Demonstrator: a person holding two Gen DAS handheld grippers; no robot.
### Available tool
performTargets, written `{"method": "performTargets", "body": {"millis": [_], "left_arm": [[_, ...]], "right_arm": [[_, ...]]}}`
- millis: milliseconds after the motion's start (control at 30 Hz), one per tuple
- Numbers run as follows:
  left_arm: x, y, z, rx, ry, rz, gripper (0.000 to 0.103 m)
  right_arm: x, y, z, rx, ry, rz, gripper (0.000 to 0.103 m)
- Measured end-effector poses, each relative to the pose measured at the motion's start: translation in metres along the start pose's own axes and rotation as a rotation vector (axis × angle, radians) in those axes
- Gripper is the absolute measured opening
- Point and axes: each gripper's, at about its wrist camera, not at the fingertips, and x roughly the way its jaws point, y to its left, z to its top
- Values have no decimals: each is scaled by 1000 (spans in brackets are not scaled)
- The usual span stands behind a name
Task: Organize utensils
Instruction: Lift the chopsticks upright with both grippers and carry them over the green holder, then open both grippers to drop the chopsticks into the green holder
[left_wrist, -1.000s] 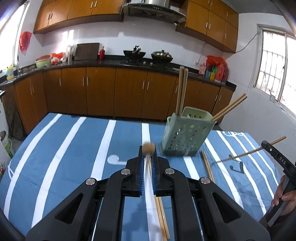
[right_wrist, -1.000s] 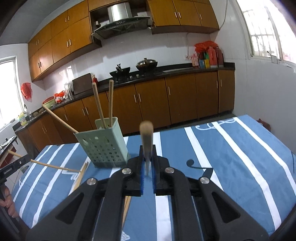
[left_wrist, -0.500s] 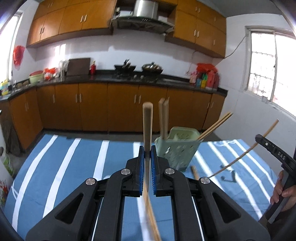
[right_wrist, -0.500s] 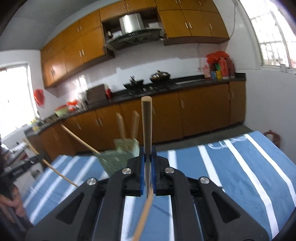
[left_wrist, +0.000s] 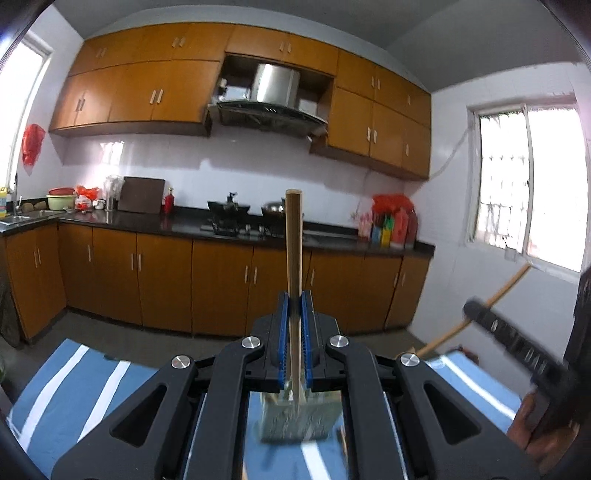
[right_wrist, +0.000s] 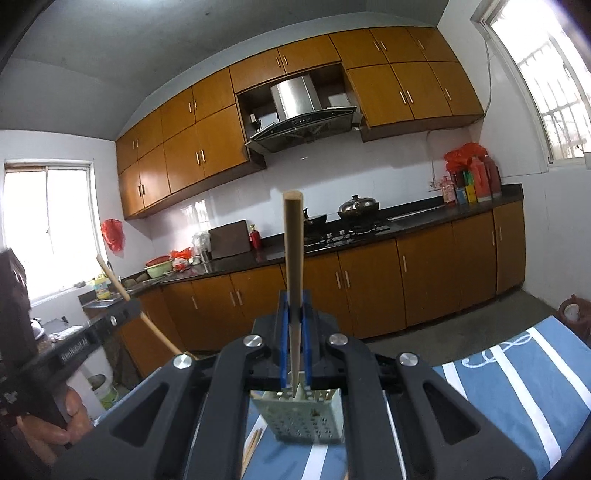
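My left gripper (left_wrist: 293, 306) is shut on a wooden chopstick (left_wrist: 294, 251) that stands upright, its lower end over the green perforated utensil holder (left_wrist: 299, 421) on the blue striped tablecloth (left_wrist: 66, 391). My right gripper (right_wrist: 293, 306) is shut on another wooden chopstick (right_wrist: 293, 251), also upright, its lower end over the same holder (right_wrist: 303, 419). Each view shows the other gripper at its edge: the right one (left_wrist: 517, 339) and the left one (right_wrist: 85, 339), each with a slanted chopstick.
Loose chopsticks (right_wrist: 253, 445) lie on the cloth to the left of the holder. Behind the table are brown kitchen cabinets (left_wrist: 162, 280), a dark counter with a stove (left_wrist: 229, 227), and a window (left_wrist: 532, 206) at the right.
Both grippers have risen and tilted up, so the chopsticks now stand upright over the holder. The table has dropped low in both views and the holder now sits under the jaws.
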Motion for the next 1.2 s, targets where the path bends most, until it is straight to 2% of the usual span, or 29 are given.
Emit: {"method": "performTargets", "body": {"millis": [133,267,600,733,800,900,967,1033,1200], "left_arm": [[19,1,0,-23,-34,22,7],[41,3,-15,-24,-42,52,7],[70,1,-43,-10,62,42,7],[68,1,-44,-15,85,38,8],[66,0,-42,-14,89,37,8],[61,-1,-39,-19,89,36,9],[56,0,-37,-22,83,39,13],[52,1,-35,-27,75,44,23],[37,4,-31,-36,60,45,24]], "right_arm": [[29,0,-3,-8,20,-30,8],[53,-5,-11,-12,52,-57,8],[83,-10,-34,-9,136,-64,8],[78,-6,-35,-12,135,-56,12],[74,-4,-34,-15,129,-54,18],[64,-4,-31,-16,118,-50,18],[57,-5,-30,-16,109,-49,18],[46,-6,-29,-15,99,-51,19],[17,-17,-36,10,93,-66,22]]}}
